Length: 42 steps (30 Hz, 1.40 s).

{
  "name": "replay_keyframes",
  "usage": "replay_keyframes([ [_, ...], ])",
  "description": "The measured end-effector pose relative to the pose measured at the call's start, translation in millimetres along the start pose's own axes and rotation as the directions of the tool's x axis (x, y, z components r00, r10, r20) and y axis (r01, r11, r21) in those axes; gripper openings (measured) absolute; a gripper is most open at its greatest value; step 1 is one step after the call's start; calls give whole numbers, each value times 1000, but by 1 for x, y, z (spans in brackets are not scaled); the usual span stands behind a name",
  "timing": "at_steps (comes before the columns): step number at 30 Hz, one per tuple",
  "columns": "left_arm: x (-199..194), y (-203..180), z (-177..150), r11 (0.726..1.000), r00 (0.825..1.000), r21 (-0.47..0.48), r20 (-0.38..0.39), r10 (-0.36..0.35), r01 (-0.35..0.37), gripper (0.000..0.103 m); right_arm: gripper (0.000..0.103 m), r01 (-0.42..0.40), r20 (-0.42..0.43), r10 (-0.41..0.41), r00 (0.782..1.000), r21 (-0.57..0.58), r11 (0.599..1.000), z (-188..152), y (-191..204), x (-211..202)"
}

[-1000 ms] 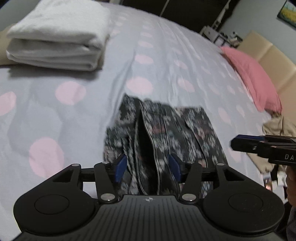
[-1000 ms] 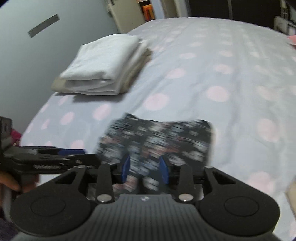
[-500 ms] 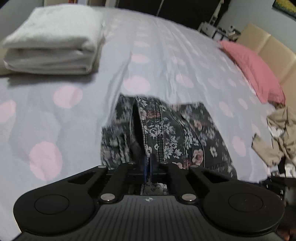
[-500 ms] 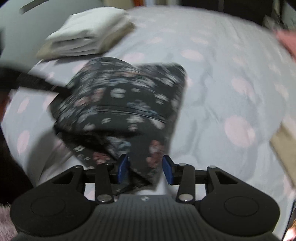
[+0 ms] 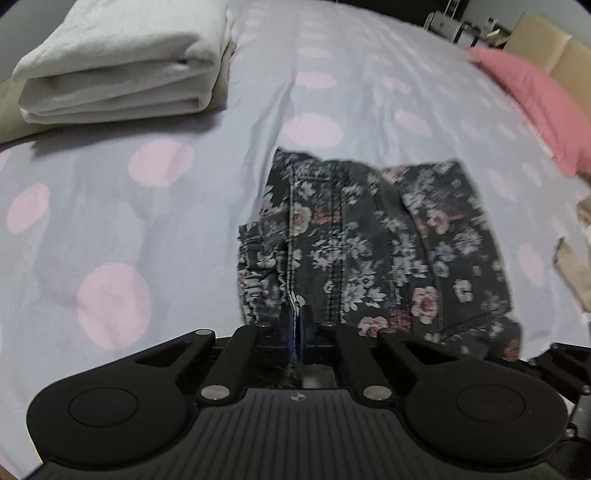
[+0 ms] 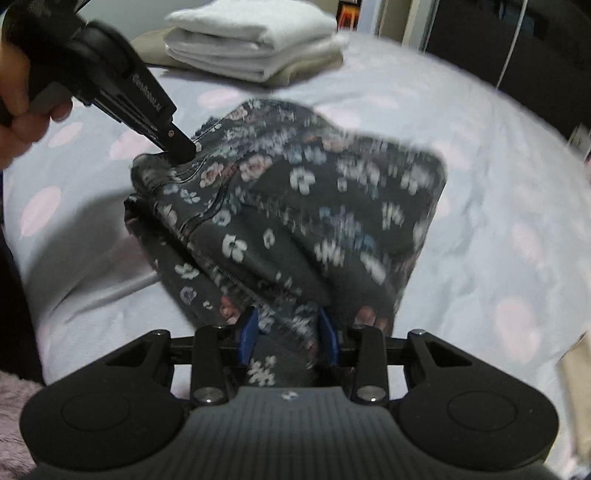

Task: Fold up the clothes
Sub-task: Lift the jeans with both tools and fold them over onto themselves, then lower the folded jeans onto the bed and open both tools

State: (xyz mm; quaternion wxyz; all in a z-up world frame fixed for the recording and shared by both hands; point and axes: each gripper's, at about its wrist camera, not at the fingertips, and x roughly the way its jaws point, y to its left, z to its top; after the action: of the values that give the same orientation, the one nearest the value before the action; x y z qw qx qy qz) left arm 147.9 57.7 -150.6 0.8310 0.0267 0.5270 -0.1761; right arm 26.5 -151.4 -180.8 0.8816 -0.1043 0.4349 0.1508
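Observation:
A dark floral garment lies partly folded on the grey bedsheet with pink dots. My left gripper is shut on the garment's near edge at a seam. In the right wrist view the garment is lifted into a hump, and the left gripper pinches its far left corner. My right gripper is open, with the garment's near edge lying between its blue pads.
A stack of folded white towels sits at the back left of the bed, also seen in the right wrist view. A pink pillow lies at the right. Beige clothing lies at the right edge.
My left gripper closed on the garment's edge and lifted it. My right gripper moved in around the garment's near edge, still open. The garment has bunched up.

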Motion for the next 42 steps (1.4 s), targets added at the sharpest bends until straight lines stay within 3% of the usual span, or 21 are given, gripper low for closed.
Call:
replay_keyframes([
  [5,-1,-9,-1,997,999,61,1,38,-38,4,36,-41,-9,42,999,65,997,2,-13,-8],
  [6,-6,-9,-1,998,999,59,9,38,-38,4,30,-49,2,49,999,86,995,3,-16,-16],
  [8,-17,-6,-1,999,999,31,26,25,-26,9,27,-64,24,62,998,130,989,6,-23,-30],
  [12,-45,-7,4,1000,995,6,96,1,-2,11,23,-31,93,13,996,190,981,14,-32,-54],
  [18,-53,-40,17,990,980,81,152,-128,117,11,15,-14,95,-11,995,255,967,44,-31,-36],
  [21,-38,-59,18,985,983,136,136,-123,105,11,15,4,72,-25,997,269,963,54,-27,-22],
  [26,-11,-68,13,984,991,151,83,-109,96,11,15,39,25,-48,999,286,957,63,-24,-2],
  [31,2,-65,10,985,994,150,54,-99,90,16,15,40,-12,-38,999,284,958,65,-26,15],
  [42,18,-61,8,986,995,143,24,-92,88,17,15,21,-45,-8,999,286,958,64,-28,36],
])
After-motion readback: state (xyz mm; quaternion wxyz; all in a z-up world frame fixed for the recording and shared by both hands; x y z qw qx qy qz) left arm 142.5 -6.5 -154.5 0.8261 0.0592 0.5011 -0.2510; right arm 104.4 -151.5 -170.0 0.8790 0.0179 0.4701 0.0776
